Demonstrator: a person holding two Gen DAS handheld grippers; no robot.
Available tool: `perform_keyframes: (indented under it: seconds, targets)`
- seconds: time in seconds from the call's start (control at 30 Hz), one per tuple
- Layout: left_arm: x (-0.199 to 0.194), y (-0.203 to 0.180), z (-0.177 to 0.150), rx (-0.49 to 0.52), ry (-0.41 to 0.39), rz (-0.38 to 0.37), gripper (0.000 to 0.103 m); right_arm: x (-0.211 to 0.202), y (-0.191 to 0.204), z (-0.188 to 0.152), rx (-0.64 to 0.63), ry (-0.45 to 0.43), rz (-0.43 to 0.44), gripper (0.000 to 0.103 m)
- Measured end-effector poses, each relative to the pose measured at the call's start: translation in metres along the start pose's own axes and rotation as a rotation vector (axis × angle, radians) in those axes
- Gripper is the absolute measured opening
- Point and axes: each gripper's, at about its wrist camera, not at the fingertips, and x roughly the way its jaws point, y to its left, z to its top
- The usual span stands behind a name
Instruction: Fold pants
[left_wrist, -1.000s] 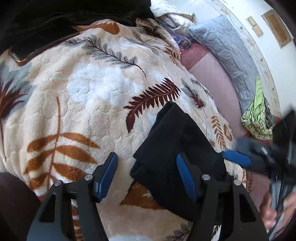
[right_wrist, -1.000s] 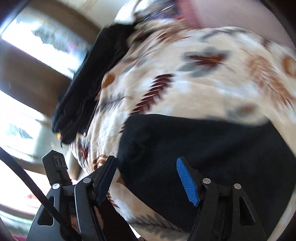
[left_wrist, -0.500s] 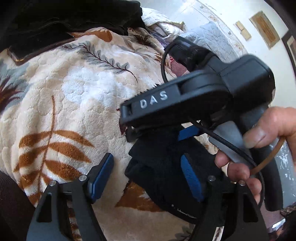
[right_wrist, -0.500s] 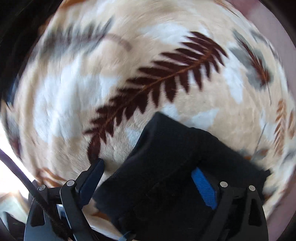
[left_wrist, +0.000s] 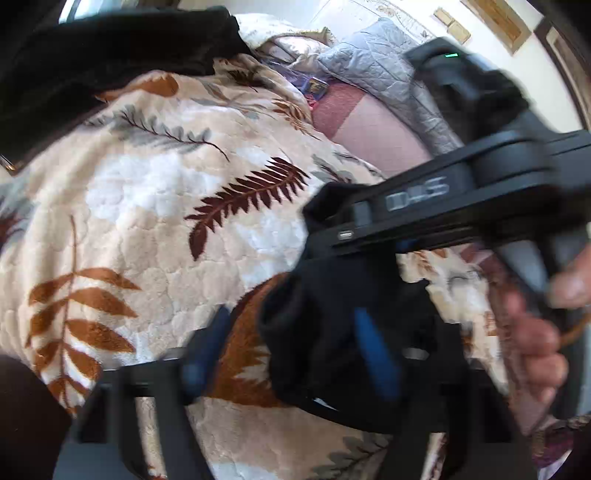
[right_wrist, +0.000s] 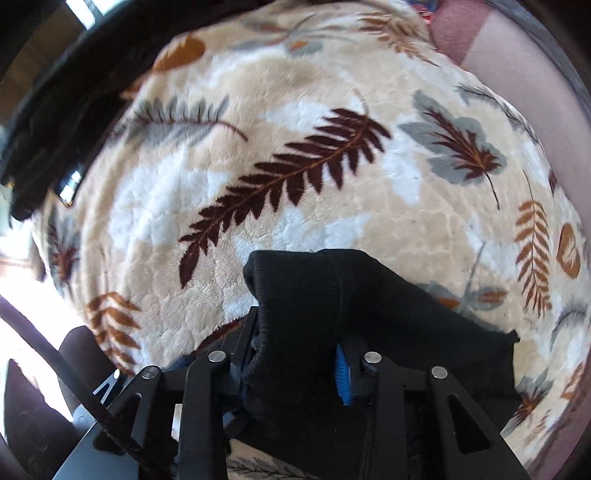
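Your leaf-print blanket (right_wrist: 369, 206) covers the bed, and the black pants (right_wrist: 369, 295) lie on its near edge, already gathered into a compact, layered bundle. By the look of it most of the folding is done; what remains is probably one last fold or setting the bundle down flat. A dark heap of clothing (left_wrist: 110, 48) sits at the far edge, well apart from the pants. Your right tongs (right_wrist: 295, 354) are pinching a thick folded edge of the pants. Your left tongs (left_wrist: 291, 350) are spread wide, one pad over the blanket, the other against the bundle, gripping nothing.
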Motion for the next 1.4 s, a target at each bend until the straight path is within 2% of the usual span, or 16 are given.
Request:
perform_keyframes:
  seconds: [0.07,0.1,0.13,0.17,0.23,0.33,0.53,0.7,0.9,0.97,1.07,1.1,1.2,1.23,1.33,1.4]
  targets:
    - [0.003,-0.007,-0.001,0.014,0.018,-0.015,0.080,-0.011,-0.012,-0.010,0.018,-0.032,0.032,0.032]
    - [0.005,-0.011,-0.001,0.028,0.049,-0.034,0.072,-0.016,-0.019,-0.017,0.025,-0.046,0.044,0.031]
    - [0.007,-0.016,-0.001,0.040,0.079,-0.071,0.040,-0.021,-0.021,-0.023,0.031,-0.056,0.053,0.029]
    - [0.006,-0.025,-0.001,0.057,0.109,-0.096,0.032,-0.027,-0.027,-0.031,0.044,-0.073,0.070,0.029]
    - [-0.002,-0.049,-0.002,0.135,0.089,-0.076,0.024,-0.035,-0.038,-0.036,0.077,-0.097,0.098,0.028]
    - [-0.011,-0.077,-0.004,0.207,0.076,-0.085,0.023,-0.045,-0.035,-0.034,0.111,-0.147,0.140,0.027]
    - [-0.010,-0.135,-0.008,0.282,0.098,-0.171,0.023,-0.078,-0.087,-0.075,0.222,-0.260,0.235,0.027]
    - [0.011,-0.197,-0.034,0.408,0.144,-0.194,0.023,-0.089,-0.149,-0.124,0.342,-0.323,0.294,0.027]
    - [0.044,-0.242,-0.072,0.511,0.224,-0.191,0.028,-0.062,-0.219,-0.184,0.506,-0.352,0.358,0.027]
    - [0.038,-0.249,-0.082,0.553,0.241,-0.219,0.031,-0.048,-0.235,-0.199,0.539,-0.365,0.354,0.037]
    - [0.019,-0.251,-0.090,0.599,0.268,-0.288,0.052,-0.031,-0.256,-0.220,0.627,-0.358,0.221,0.040]
    - [0.010,-0.249,-0.091,0.600,0.265,-0.307,0.055,-0.028,-0.263,-0.225,0.642,-0.355,0.188,0.040]
    - [-0.011,-0.232,-0.077,0.562,0.246,-0.343,0.064,-0.030,-0.278,-0.242,0.700,-0.381,0.168,0.042]
    - [-0.014,-0.224,-0.070,0.534,0.234,-0.334,0.071,-0.038,-0.281,-0.249,0.725,-0.420,0.156,0.046]
    - [-0.004,-0.200,-0.047,0.432,0.213,-0.247,0.073,-0.064,-0.279,-0.261,0.750,-0.525,0.076,0.050]
    - [0.007,-0.187,-0.038,0.368,0.235,-0.200,0.073,-0.080,-0.272,-0.268,0.771,-0.620,0.134,0.053]
